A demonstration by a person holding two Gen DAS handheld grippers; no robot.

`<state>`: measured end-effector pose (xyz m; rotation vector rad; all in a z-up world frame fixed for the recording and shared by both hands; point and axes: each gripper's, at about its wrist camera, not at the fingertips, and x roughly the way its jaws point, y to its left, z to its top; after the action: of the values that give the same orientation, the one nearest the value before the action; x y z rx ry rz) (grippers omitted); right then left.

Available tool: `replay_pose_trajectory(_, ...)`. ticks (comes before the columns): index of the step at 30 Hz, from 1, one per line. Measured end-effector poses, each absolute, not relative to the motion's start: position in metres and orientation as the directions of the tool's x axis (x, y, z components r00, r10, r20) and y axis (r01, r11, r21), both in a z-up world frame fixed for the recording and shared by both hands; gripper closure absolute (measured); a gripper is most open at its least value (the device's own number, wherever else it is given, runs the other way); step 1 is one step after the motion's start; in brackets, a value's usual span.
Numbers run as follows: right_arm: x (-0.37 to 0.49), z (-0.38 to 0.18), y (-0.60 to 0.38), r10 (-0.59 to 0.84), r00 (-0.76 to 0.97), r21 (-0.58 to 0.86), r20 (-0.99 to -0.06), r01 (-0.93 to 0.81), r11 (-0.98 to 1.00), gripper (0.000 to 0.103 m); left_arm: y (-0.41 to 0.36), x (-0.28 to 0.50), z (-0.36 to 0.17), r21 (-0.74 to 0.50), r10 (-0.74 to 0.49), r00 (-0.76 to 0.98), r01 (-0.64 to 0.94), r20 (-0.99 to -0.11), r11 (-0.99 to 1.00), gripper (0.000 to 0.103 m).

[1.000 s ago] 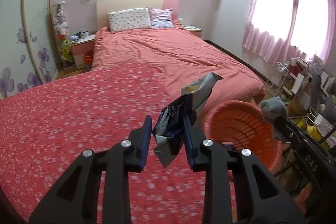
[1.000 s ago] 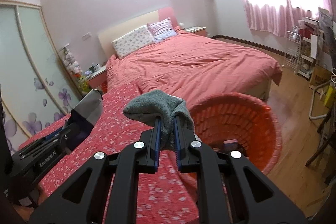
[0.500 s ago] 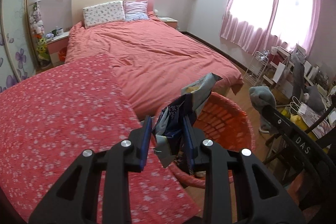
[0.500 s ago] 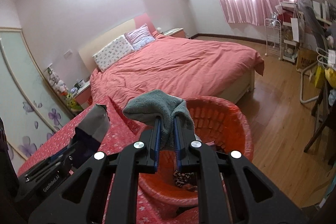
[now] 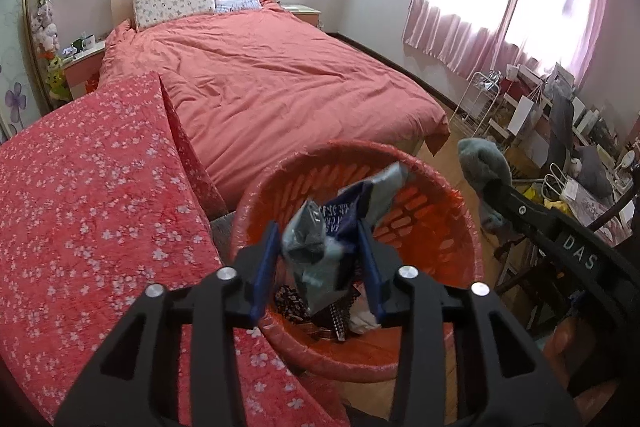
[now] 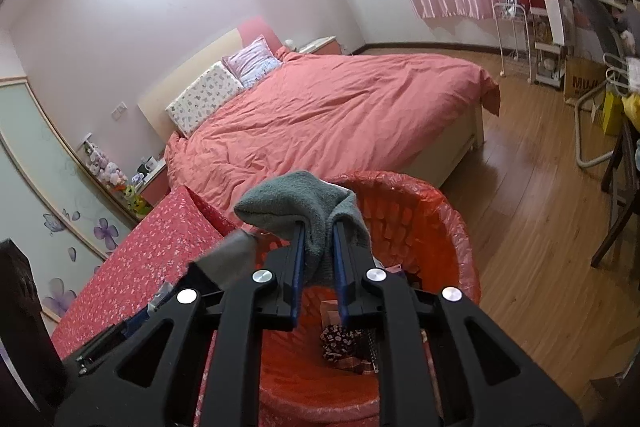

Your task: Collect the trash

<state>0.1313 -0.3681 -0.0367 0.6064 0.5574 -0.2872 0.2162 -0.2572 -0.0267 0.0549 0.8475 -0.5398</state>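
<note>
My left gripper (image 5: 318,259) has its jaws spread wide over the orange trash basket (image 5: 452,223). A crumpled blue and silver snack wrapper (image 5: 328,231) sits loosely between the jaws above the basket's mouth. My right gripper (image 6: 318,247) is shut on a grey sock (image 6: 304,199) and holds it over the same basket (image 6: 440,223). The sock also shows in the left wrist view (image 5: 484,167) at the right of the basket. Several bits of trash (image 6: 348,343) lie at the basket's bottom.
A table with a red flowered cloth (image 5: 88,195) stands left of the basket. A bed with a pink duvet (image 5: 280,75) lies beyond. Wooden floor (image 6: 532,211) runs to the right, with wire racks and cluttered shelves (image 5: 540,115) by the curtained window.
Both grippers have moved forward and tipped down over the basket. My left gripper's jaws have spread apart and the wrapper hangs loose between them. The right stays shut on the sock.
</note>
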Motion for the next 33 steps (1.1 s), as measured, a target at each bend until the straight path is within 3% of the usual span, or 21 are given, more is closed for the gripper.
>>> replay_pose_trajectory(5, 0.134, -0.047, -0.371, -0.061, 0.806, 0.487, -0.589, 0.415, 0.768, 0.066, -0.258, 0.225, -0.040, -0.176, -0.432, 0.515, 0.471, -0.740, 0.864, 0.052)
replay_pose_trajectory(18, 0.110, -0.024, -0.358, -0.140, 0.816, 0.447, -0.562, 0.441, 0.778, 0.037, -0.230, 0.220, -0.035, -0.150, -0.402, 0.547, 0.447, -0.735, 0.882, 0.046)
replay_pose_trajectory(27, 0.085, 0.000, -0.328, -0.224, 0.838, 0.344, -0.498, 0.428, 0.836, 0.013, -0.172, 0.182, 0.000, -0.061, -0.332, 0.666, 0.395, -0.668, 0.916, 0.026)
replay_pose_trajectory(33, 0.065, 0.010, -0.291, -0.266, 0.846, 0.255, -0.461, 0.414, 0.874, 0.002, -0.127, 0.146, 0.017, 0.015, -0.245, 0.752, 0.321, -0.612, 0.947, 0.013)
